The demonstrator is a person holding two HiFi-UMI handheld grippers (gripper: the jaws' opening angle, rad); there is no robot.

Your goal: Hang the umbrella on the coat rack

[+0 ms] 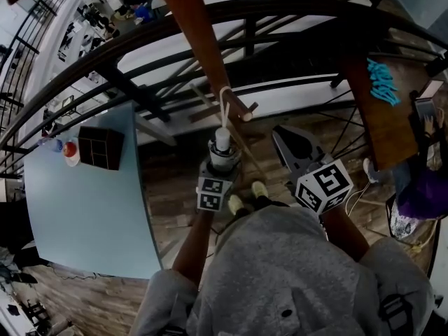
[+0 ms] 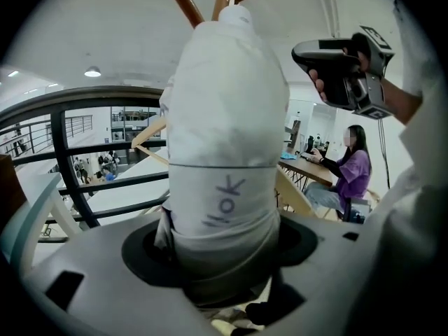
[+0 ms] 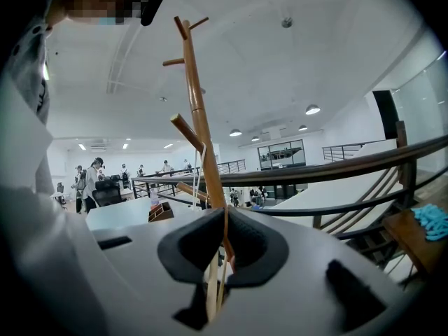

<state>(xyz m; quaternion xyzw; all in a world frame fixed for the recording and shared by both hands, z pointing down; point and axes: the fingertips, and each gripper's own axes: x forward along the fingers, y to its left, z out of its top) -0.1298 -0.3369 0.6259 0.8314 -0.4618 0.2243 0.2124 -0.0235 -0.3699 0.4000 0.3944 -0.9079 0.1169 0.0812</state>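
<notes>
Releasing seems the step in hand: at frame centre the umbrella [image 1: 222, 144] has its loop [image 1: 225, 102] apparently over a peg [image 1: 242, 110] of the coat rack [image 1: 196, 33]. The left gripper [image 1: 222, 157] has its jaws spread around it, not pressing. The right gripper [image 1: 280, 137] is closed and empty. Next, ease the left one clear.

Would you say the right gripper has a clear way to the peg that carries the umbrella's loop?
Probably yes: the right gripper hangs beside the peg with nothing between; the left gripper and umbrella stand to its left.
</notes>
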